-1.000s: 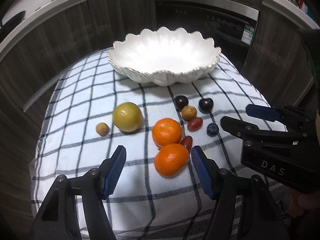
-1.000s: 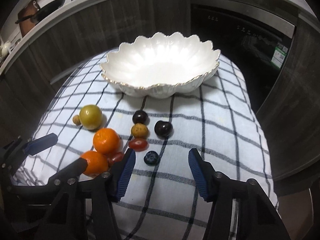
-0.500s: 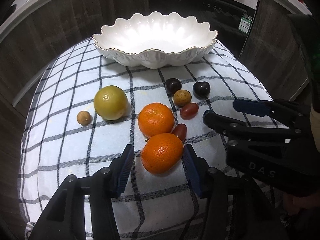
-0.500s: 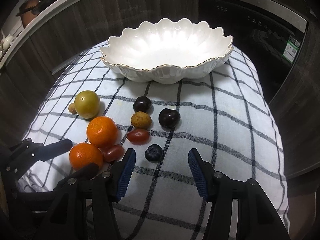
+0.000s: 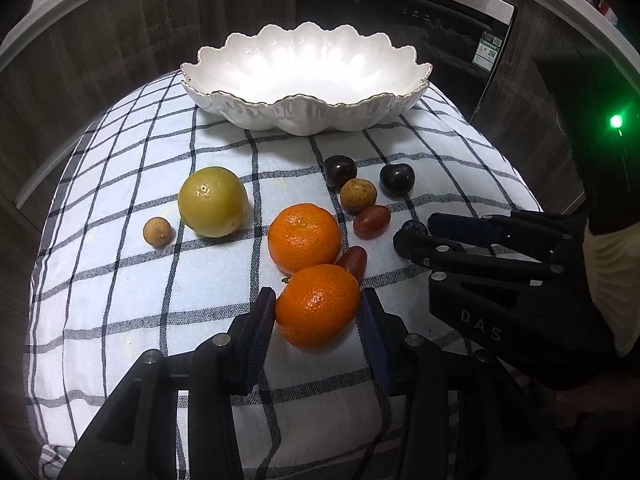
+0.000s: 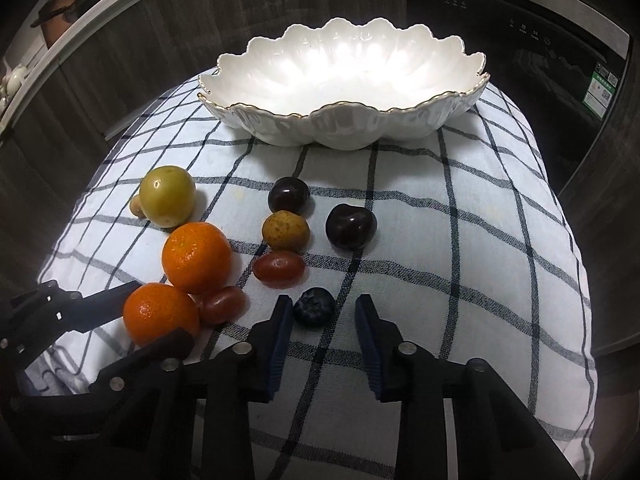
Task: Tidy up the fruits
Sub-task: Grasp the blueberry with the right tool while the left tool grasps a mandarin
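Observation:
Fruits lie on a checked cloth (image 5: 120,280) before a white scalloped bowl (image 5: 308,112). My left gripper (image 5: 318,312) has its blue pads at both sides of the near orange (image 5: 318,306), which rests on the cloth. A second orange (image 5: 304,238), a yellow-green fruit (image 5: 212,202), two red grape tomatoes, two dark cherries and two small brown fruits lie around. My right gripper (image 6: 324,318) is open, its pads on either side of a blueberry (image 6: 314,306) without touching it. The bowl (image 6: 344,128) holds nothing.
Dark wood cabinet fronts and an oven door (image 5: 420,28) stand behind the cloth-covered surface. The cloth drops off at its left, right and near edges. The right gripper's body (image 5: 500,272) sits close beside the left gripper.
Both grippers moved forward and down toward the fruit. The left jaws narrowed around the near orange. The right jaws narrowed and came up to the blueberry.

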`<control>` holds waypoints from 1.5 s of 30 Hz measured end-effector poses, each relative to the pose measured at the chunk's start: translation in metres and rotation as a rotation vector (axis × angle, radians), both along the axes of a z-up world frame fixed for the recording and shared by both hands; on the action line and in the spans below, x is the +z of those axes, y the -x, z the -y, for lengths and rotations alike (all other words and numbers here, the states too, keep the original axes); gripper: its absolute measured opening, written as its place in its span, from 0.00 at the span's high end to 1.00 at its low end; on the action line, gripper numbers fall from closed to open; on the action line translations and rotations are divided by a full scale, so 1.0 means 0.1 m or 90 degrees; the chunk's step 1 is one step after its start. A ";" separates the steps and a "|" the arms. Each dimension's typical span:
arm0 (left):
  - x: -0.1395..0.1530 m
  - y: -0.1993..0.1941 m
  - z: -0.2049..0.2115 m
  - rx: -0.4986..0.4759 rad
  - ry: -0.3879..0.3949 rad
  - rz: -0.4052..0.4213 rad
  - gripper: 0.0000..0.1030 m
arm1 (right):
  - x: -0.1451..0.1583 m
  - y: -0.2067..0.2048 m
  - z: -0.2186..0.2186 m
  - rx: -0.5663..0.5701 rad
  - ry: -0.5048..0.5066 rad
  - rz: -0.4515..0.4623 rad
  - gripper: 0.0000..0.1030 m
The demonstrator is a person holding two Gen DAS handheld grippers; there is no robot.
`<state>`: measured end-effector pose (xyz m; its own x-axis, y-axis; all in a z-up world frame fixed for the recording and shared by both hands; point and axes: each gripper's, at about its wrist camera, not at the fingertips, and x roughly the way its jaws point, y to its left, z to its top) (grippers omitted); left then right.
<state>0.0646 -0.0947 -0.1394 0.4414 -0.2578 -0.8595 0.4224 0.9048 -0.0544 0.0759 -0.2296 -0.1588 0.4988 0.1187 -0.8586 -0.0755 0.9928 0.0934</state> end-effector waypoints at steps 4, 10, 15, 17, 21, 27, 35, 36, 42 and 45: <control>0.00 -0.01 -0.02 0.003 0.008 -0.003 0.60 | 0.00 0.00 -0.03 0.011 -0.001 0.001 0.78; 0.04 0.01 -0.03 0.002 0.013 0.001 0.61 | 0.05 0.02 -0.02 0.006 -0.002 0.010 0.78; 0.10 0.04 -0.05 0.005 0.014 0.010 0.61 | 0.10 0.04 -0.01 0.004 -0.004 0.012 0.78; 0.13 0.04 -0.05 0.007 0.014 0.013 0.61 | 0.13 0.05 -0.01 0.003 -0.004 0.017 0.78; 0.20 0.05 -0.08 0.014 0.013 0.024 0.61 | 0.21 0.08 -0.01 0.000 -0.005 0.029 0.78; 0.34 0.04 -0.13 0.025 0.015 0.032 0.61 | 0.38 0.11 -0.02 -0.003 -0.004 0.046 0.78; 0.54 -0.06 -0.16 0.032 0.022 0.051 0.61 | 0.61 0.08 -0.02 -0.010 -0.005 0.065 0.78; 0.56 -0.07 -0.16 0.032 0.023 0.053 0.61 | 0.63 0.07 -0.02 -0.010 -0.004 0.068 0.78; 0.71 -0.16 -0.15 0.037 0.029 0.062 0.61 | 0.80 -0.02 0.01 -0.016 -0.001 0.085 0.78; 0.77 -0.21 -0.15 0.040 0.030 0.072 0.61 | 0.86 -0.08 0.01 -0.017 0.001 0.092 0.78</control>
